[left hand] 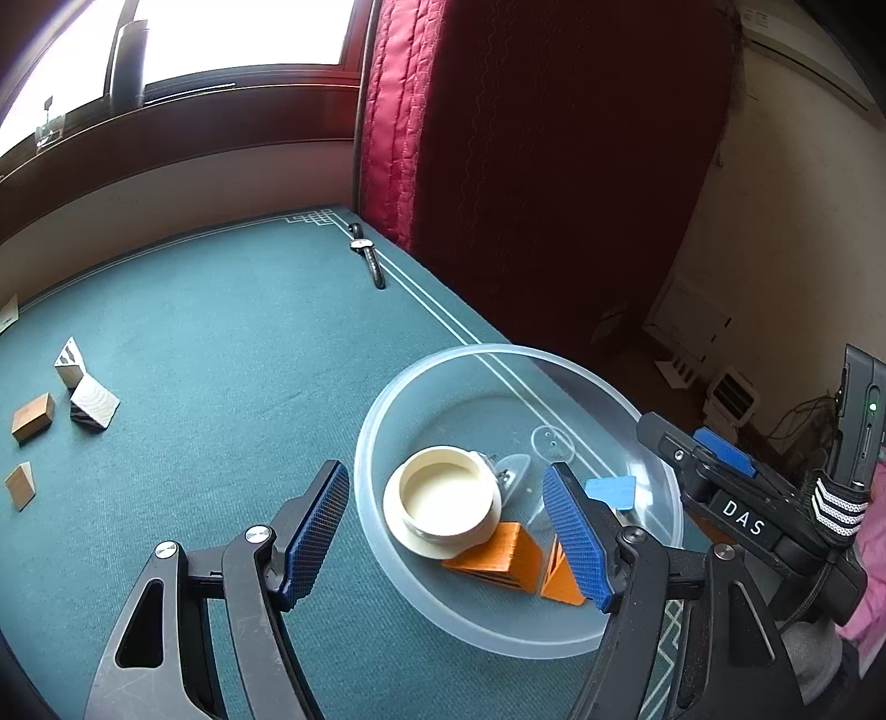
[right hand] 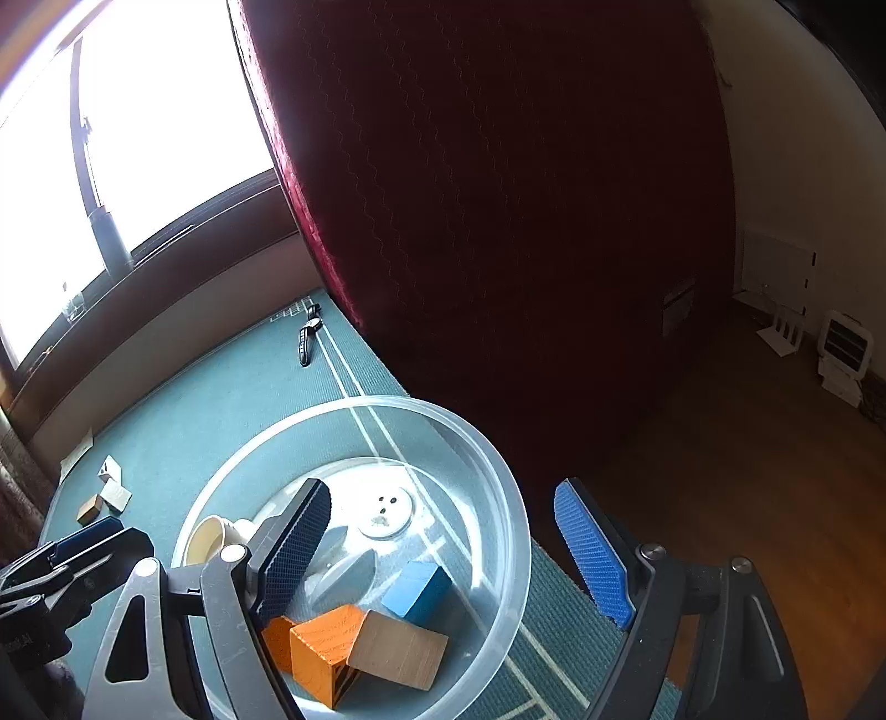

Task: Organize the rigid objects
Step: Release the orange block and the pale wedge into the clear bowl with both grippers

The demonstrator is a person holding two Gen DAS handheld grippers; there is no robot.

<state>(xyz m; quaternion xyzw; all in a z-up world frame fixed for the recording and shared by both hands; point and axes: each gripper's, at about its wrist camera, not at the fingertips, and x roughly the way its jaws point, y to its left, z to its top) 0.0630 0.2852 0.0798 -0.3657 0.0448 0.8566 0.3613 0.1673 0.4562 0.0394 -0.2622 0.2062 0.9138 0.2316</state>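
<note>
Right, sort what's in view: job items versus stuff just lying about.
Job items:
- clear bowl
- cream cup
- orange blocks
- blue block
- tan block
- loose blocks on the mat

Lying about:
- wristwatch
- red curtain
- white heater

a home room: green carpeted table [left hand: 221, 332] by a window [left hand: 221, 33], a red quilted mattress [left hand: 498, 138] propped upright, wood floor [right hand: 747, 471], small heater [right hand: 844, 343] against the wall.
</note>
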